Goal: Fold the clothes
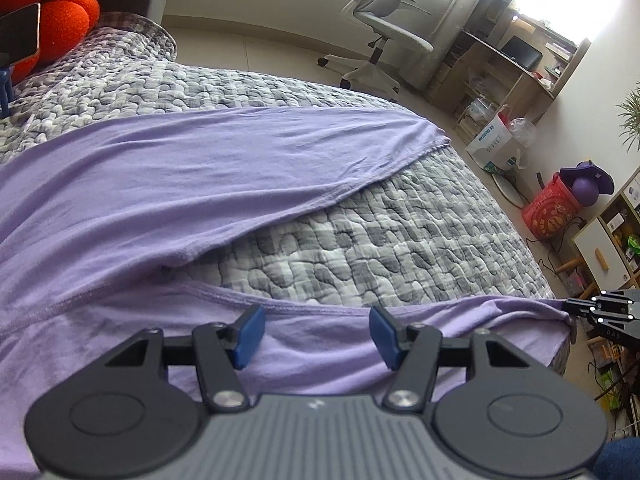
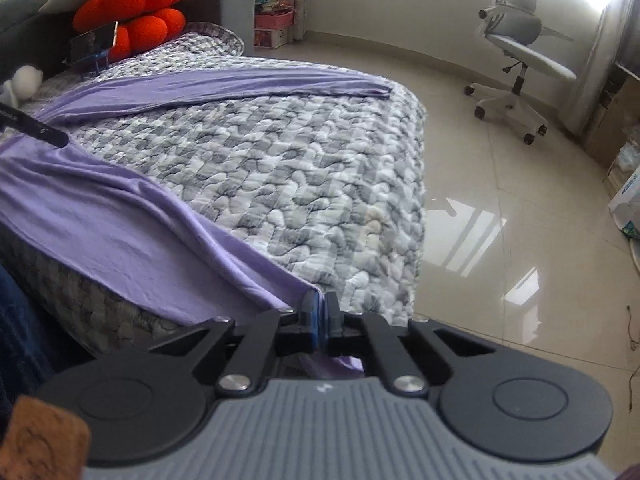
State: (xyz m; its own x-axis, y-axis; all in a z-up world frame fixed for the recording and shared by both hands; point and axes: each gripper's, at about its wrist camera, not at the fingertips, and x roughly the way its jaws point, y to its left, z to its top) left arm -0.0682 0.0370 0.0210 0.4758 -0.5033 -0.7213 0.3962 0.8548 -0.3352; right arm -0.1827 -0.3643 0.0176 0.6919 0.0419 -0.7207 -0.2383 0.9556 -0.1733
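A lilac long-sleeved garment (image 1: 120,200) lies spread over the grey checked quilt (image 1: 380,248) of a bed. One sleeve (image 1: 280,140) stretches across the bed toward its far side. My left gripper (image 1: 316,334) hovers open just above the near hem, blue pads apart, nothing between them. My right gripper (image 2: 320,316) is shut on the end of the near sleeve or hem (image 2: 160,232) at the bed's corner, and it shows as black fingers (image 1: 600,308) at the right edge of the left wrist view. The left gripper's tip (image 2: 36,130) enters the right wrist view at far left.
Orange cushions (image 2: 136,4) and a phone on a stand (image 2: 94,46) sit at the head of the bed. A white office chair (image 2: 516,44) stands on the tiled floor (image 2: 500,240). Shelves, a desk (image 1: 512,64), a red bag (image 1: 552,212) and boxes line the far wall.
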